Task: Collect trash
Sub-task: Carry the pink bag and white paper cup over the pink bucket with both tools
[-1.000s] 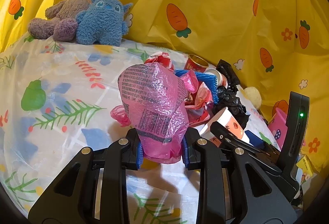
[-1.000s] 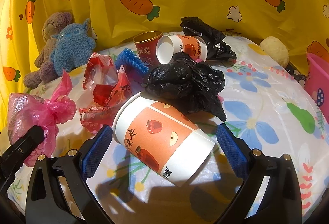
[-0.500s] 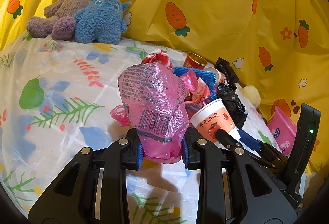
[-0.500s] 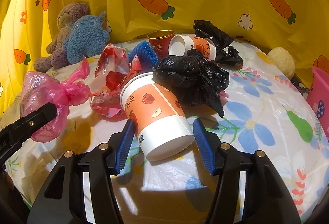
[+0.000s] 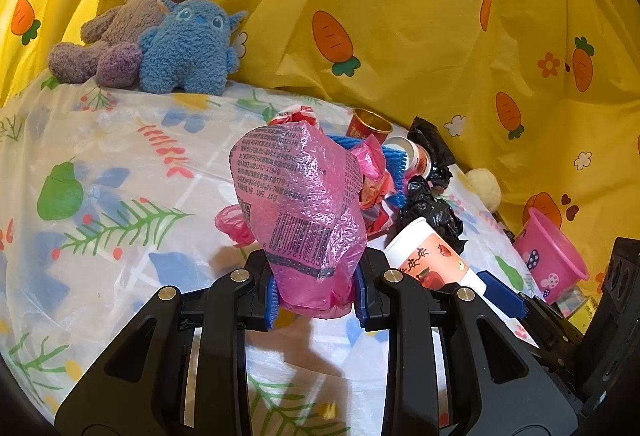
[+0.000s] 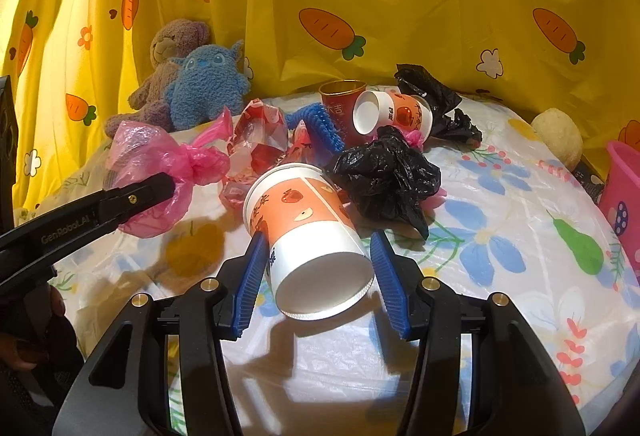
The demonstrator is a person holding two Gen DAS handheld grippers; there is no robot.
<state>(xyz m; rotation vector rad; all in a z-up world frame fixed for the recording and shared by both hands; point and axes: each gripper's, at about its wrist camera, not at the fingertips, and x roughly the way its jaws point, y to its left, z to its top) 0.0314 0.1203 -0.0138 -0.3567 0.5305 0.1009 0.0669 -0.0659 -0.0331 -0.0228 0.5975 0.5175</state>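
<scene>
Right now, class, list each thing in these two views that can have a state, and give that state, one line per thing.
Left gripper: fingers shut on the pink plastic bag, held up.
Right gripper: fingers just closed around the orange paper cup, tilted, base toward camera.
Second orange cup: lying on its side.
Red cup: upright, open.
Black bag: crumpled.
Pink bucket: open, tilted.
</scene>
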